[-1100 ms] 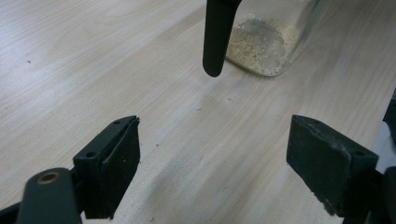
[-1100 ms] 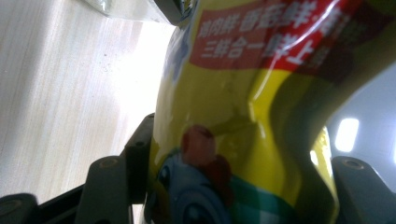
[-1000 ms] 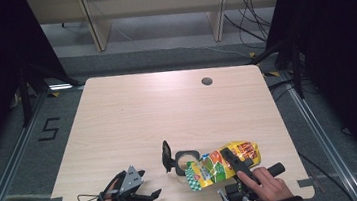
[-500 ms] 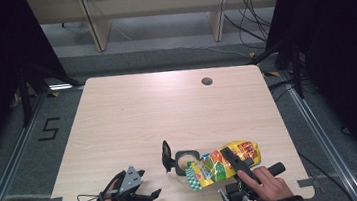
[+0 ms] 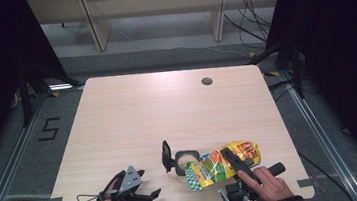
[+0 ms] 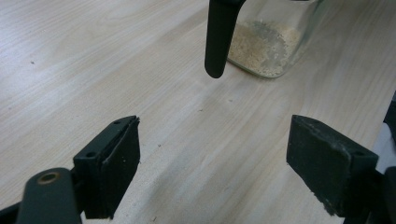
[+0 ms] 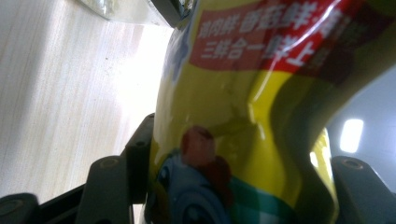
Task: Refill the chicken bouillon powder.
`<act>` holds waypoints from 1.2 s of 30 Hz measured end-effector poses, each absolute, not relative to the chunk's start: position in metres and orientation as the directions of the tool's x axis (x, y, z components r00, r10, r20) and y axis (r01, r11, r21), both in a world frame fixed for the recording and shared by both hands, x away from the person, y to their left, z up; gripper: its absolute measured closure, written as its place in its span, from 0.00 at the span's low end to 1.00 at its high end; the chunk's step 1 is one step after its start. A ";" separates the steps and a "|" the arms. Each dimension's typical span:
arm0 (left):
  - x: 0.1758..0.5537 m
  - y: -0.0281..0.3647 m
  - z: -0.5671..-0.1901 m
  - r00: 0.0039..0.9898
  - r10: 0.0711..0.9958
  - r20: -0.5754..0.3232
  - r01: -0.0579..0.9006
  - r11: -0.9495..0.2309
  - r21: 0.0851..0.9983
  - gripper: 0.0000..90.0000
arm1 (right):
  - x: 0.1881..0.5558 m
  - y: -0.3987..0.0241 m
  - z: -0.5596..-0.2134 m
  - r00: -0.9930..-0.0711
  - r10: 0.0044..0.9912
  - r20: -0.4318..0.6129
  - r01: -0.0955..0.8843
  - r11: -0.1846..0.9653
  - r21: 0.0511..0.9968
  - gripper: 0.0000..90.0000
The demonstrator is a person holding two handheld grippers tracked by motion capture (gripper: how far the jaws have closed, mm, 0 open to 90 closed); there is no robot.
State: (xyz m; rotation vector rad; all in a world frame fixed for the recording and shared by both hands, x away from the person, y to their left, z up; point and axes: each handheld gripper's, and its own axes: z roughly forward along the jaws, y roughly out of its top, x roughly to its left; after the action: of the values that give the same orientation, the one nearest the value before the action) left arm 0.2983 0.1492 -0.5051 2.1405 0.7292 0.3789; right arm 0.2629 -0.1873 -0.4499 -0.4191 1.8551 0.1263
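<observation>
Right hand-held gripper (image 5: pixel 234 161) is clamped on the yellow seasoning bag (image 5: pixel 221 164), tipped over the glass jar (image 5: pixel 186 161) near the front edge of the counter (image 5: pixel 167 111). There's pale powder in the jar's bottom. Left hand-held gripper (image 5: pixel 149 196) sits nearby, jaws wide apart, grabbing nothing.

Glossy yellow plastic pouch (image 5: pixel 222 164) with red label and green base: tilted, mouth end over the jar. Clear glass jar (image 5: pixel 184 159) with black hinged lid (image 5: pixel 166 156) raised: upright, holding pale granules at its bottom.
</observation>
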 end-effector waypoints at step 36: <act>0.298 0.149 -0.505 0.784 0.621 0.012 0.372 -0.484 0.792 0.19 | 0.263 -0.188 -0.450 -0.242 -0.244 -0.939 -0.362 0.920 -0.146 0.46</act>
State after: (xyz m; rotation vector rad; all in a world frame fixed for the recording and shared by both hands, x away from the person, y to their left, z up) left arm 0.2982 0.1492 -0.5053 2.1308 0.7353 0.3771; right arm 0.2626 -0.1884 -0.4503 -0.4500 1.8346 0.1178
